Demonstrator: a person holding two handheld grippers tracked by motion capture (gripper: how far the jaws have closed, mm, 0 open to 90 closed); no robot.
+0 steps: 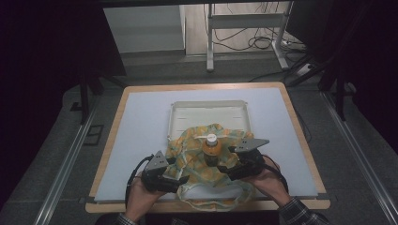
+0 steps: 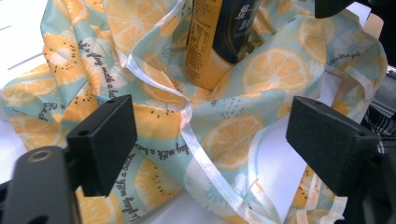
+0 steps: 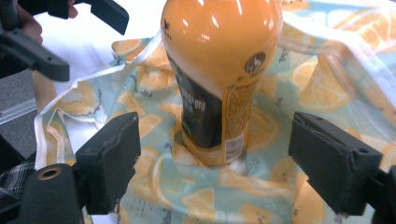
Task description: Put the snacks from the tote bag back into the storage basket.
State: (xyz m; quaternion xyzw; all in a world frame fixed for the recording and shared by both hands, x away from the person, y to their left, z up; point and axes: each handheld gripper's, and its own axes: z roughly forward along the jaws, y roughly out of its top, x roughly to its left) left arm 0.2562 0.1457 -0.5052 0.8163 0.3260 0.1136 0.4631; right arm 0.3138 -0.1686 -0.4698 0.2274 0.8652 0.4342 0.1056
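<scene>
Citrus-print cloth bag [image 2: 243, 135], crumpled; orange bottle [image 2: 219, 42] upright on it; white ribbon [image 2: 205, 163] trailing across. Left gripper [image 2: 210, 140] jaws wide apart, gripping nothing.

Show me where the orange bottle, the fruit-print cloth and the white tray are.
orange bottle [image 3: 219, 51], right gripper view, its shoulder.
fruit-print cloth [image 2: 233, 140], left gripper view, an orange slice.
white tray [image 1: 206, 104], high view, far rim.

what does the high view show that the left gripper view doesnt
High view alone: the white tray behind the bag, the table's wooden edge, the bottle's white cap and both hands with their claws, the left claw and the right claw. Left gripper view alone: the small print on the bottle's label and the bag's white ribbon. Both: the orange bottle standing on the orange-slice bag.
</scene>
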